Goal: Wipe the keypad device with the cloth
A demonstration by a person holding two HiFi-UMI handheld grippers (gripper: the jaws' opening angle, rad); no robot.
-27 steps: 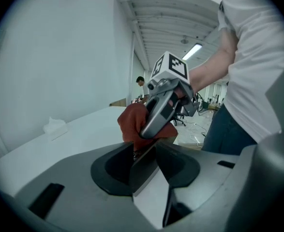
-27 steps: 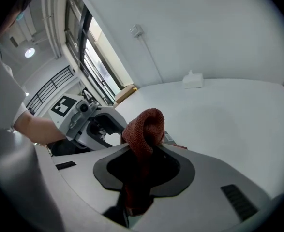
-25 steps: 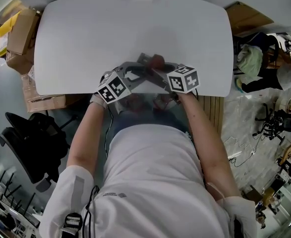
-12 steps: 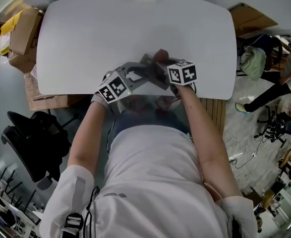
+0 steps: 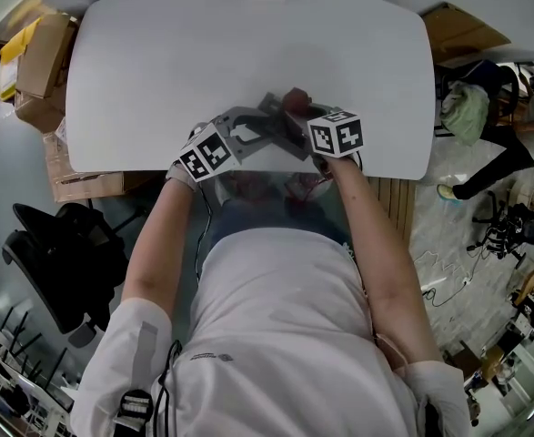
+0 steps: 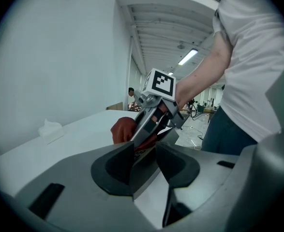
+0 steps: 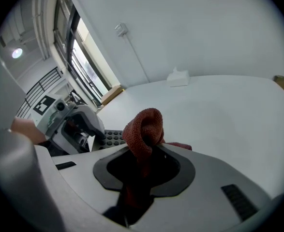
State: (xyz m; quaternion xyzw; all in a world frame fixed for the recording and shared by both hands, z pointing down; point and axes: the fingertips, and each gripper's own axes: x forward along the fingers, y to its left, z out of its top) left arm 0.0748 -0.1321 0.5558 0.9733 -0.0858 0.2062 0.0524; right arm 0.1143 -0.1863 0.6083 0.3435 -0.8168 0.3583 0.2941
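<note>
Jaws: right gripper clamps cloth | keypad device buttons: its view only

A bunched rust-red cloth sits just beside the dark keypad device with rows of round buttons.

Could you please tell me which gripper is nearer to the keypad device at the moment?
Left. The left gripper is clamped on the keypad device itself. The right gripper, gripping the red cloth, sits close beside it.
</note>
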